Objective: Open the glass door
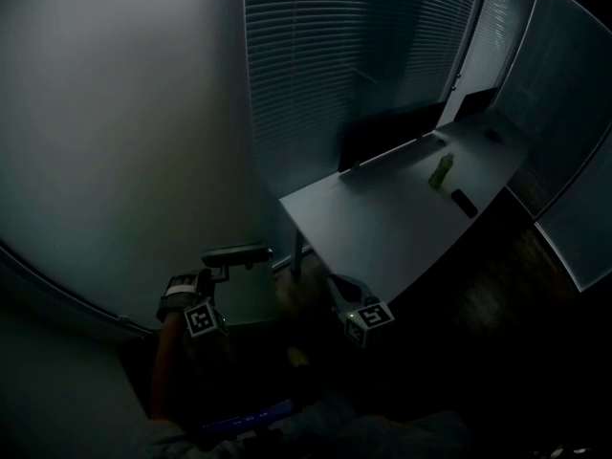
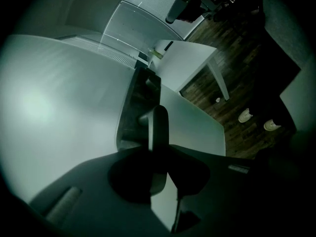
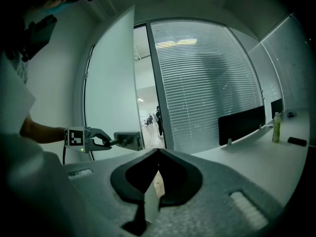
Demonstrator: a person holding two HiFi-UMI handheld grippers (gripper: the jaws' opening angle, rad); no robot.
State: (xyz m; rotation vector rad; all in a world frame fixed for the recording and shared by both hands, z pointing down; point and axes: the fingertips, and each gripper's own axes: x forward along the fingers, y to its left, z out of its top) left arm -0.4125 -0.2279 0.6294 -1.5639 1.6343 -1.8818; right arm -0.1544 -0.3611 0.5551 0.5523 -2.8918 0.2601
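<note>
The frosted glass door (image 1: 115,161) stands at the left and is partly swung open; in the right gripper view a lit corridor shows past its edge (image 3: 134,78). My left gripper (image 1: 215,273) is shut on the door handle (image 1: 236,253). In the left gripper view the dark lever of the door handle (image 2: 158,125) runs straight between the jaws of the left gripper (image 2: 158,149), with the lock plate (image 2: 140,100) behind it. The right gripper view shows the left gripper (image 3: 104,141) clamped on the door handle (image 3: 127,139). My right gripper (image 1: 337,285) hangs near the desk corner, shut and holding nothing (image 3: 158,154).
A white desk (image 1: 382,237) stands to the right, with a green bottle (image 1: 441,170), a small black item (image 1: 464,202) and a dark monitor (image 1: 382,137). Slatted blinds (image 1: 344,55) cover the glass wall behind. The floor is dark wood (image 2: 247,83). People (image 3: 158,116) stand far down the corridor.
</note>
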